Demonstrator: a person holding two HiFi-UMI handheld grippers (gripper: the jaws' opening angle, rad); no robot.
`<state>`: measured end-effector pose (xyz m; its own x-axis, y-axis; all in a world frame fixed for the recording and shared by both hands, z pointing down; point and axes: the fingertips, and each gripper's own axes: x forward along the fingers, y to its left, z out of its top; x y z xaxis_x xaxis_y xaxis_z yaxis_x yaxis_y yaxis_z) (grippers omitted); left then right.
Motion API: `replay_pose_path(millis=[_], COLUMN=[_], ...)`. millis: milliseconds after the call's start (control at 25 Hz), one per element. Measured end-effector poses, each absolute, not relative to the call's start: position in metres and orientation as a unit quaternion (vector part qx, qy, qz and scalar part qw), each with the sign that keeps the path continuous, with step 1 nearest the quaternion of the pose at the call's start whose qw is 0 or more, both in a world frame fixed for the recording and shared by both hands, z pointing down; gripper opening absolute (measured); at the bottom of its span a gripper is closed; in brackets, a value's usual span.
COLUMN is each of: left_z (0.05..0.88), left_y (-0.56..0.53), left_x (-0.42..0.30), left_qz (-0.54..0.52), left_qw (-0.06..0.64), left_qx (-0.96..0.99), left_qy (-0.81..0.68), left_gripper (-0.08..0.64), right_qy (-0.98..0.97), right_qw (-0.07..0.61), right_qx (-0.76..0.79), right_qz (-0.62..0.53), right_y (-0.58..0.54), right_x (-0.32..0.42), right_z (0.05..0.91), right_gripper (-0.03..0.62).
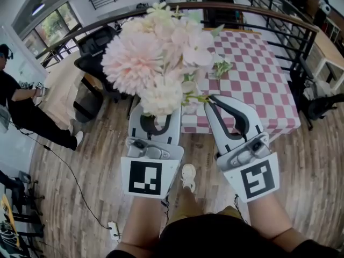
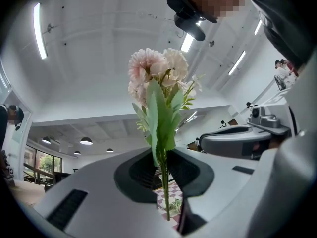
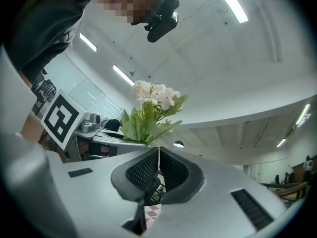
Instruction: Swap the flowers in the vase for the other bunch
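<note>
Near side of checkered surface (image 1: 252, 63), held aloft: 2 hand-held grippers, 2 flower bunches, 1 each; pink bunch (image 1: 134, 63) stems clamped in left hand-held gripper (image 1: 156, 121), jaws narrow; white bunch (image 3: 154, 95), green-leaved, thin stem pinched in right hand-held gripper (image 1: 215, 105), jaws nearly together.

In the head view the flowers (image 1: 161, 52) cover the jaw tips of the left gripper (image 1: 156, 123) and the near corner of the checked table (image 1: 252, 74) — where the 2 bunches part cannot be told there. The person's forearms (image 1: 142, 224) are cut by the bottom edge, and another person (image 1: 16, 98) by the left edge.

In the left gripper view the right gripper (image 2: 233, 138) runs off the right edge.

In the right gripper view leaves (image 3: 141, 125) hide part of the left gripper (image 3: 111, 133). The stem (image 3: 159, 157) of the white bunch (image 3: 153, 95) is too thin to follow between the pads.
</note>
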<state>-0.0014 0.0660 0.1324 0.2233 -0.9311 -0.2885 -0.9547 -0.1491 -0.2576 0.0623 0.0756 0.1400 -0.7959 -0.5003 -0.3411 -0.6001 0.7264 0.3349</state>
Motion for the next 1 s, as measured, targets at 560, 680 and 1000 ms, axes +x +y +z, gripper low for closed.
replay_pose_path(millis=[560, 680, 1000], left_z=[0.140, 0.143, 0.142], left_y=[-0.015, -0.031, -0.064], left_x=[-0.030, -0.040, -0.055], left_qz=[0.023, 0.019, 0.021], left_qw=[0.187, 0.183, 0.172], left_qx=[-0.757, -0.759, -0.768], left_qy=[0.626, 0.625, 0.616], left_gripper=[0.066, 0.066, 0.066], right_qy=[0.926, 0.926, 0.923], right_qw=[0.101, 0.098, 0.090], right_qx=[-0.299, -0.303, -0.320], right_qz=[0.209, 0.205, 0.195], right_y=[0.001, -0.015, -0.048], right_x=[0.030, 0.021, 0.005], right_z=[0.146, 0.148, 0.148], right_gripper=[0.034, 0.034, 0.034])
